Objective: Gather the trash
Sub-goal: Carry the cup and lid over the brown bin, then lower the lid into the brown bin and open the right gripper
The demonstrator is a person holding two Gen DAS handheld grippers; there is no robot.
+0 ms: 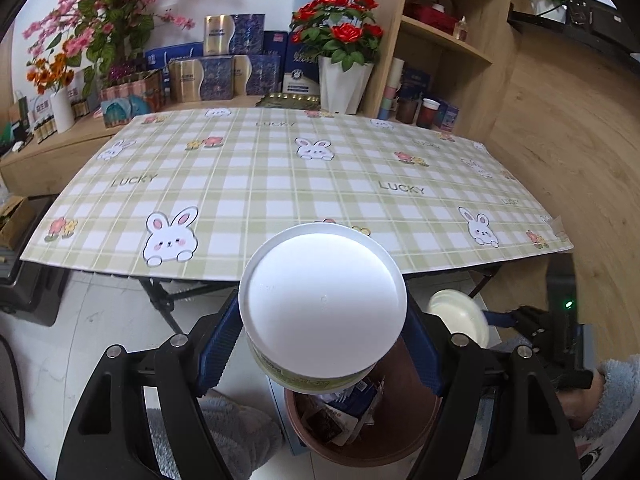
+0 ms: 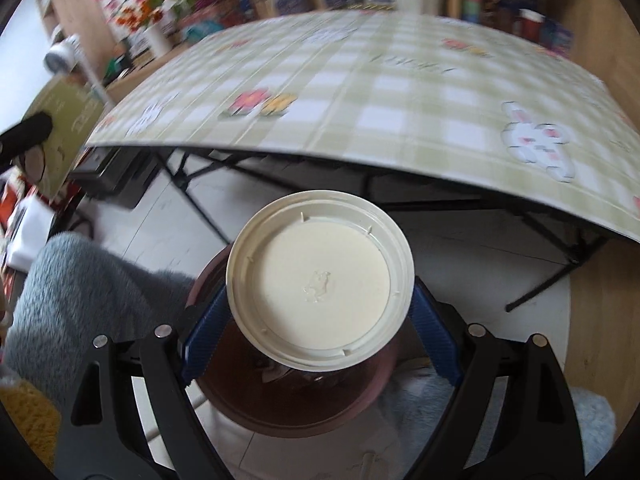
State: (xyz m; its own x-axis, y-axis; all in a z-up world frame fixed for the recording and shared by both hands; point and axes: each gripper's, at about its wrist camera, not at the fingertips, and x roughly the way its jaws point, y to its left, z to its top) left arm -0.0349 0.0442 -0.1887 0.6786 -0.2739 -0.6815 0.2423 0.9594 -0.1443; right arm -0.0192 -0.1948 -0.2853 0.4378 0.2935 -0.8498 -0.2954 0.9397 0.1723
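My left gripper (image 1: 322,344) is shut on a white round tub (image 1: 322,304) with a green label, held bottom-forward above a brown waste bin (image 1: 404,436) that holds wrappers. My right gripper (image 2: 320,320) is shut on a cream plastic lid (image 2: 320,292), held over the same brown bin (image 2: 288,412). The lid and the right gripper also show in the left wrist view (image 1: 460,316), to the right of the tub. Both grippers are off the table, in front of its near edge.
A folding table with a green plaid bunny tablecloth (image 1: 280,184) stands ahead on black legs. Boxes, flower vases (image 1: 344,84) and wooden shelves (image 1: 440,40) are behind it. The floor is white tile. A person's fuzzy grey sleeves (image 2: 80,300) are near the bin.
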